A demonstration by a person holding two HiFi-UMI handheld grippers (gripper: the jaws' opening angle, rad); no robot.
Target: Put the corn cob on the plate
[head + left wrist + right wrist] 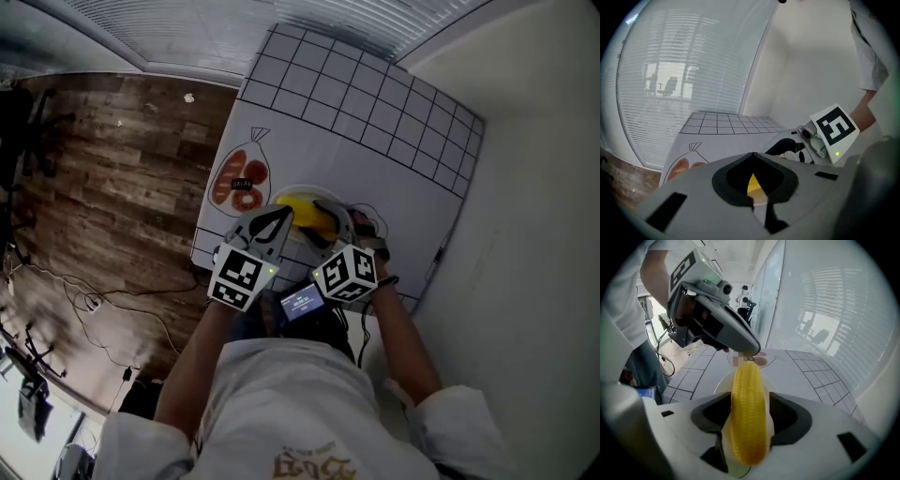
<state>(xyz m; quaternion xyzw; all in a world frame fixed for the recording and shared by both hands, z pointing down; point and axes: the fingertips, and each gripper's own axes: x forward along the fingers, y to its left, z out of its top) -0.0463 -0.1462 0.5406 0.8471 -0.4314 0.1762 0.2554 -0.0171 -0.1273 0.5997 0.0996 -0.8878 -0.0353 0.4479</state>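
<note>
A yellow corn cob [749, 413] lies lengthwise between the jaws of my right gripper [749, 401], which is shut on it. The cob hangs just above a white plate [723, 380], with its far end pointing away from me. My left gripper [751, 351] is shut with nothing in it, and its tip is at the cob's far end. In the head view both grippers, left [274, 223] and right [328, 225], meet over the plate [281, 193], with the cob [305, 216] between them. Through the left gripper's pad opening a sliver of the cob [753, 183] shows.
The plate sits on a white paper mat [375, 122] with a drawn grid at the far side. A drawn bag of orange items [242, 180] is left of the plate. Wooden floor [112, 187] with cables lies beyond the table's left edge. A white wall [534, 234] stands to the right.
</note>
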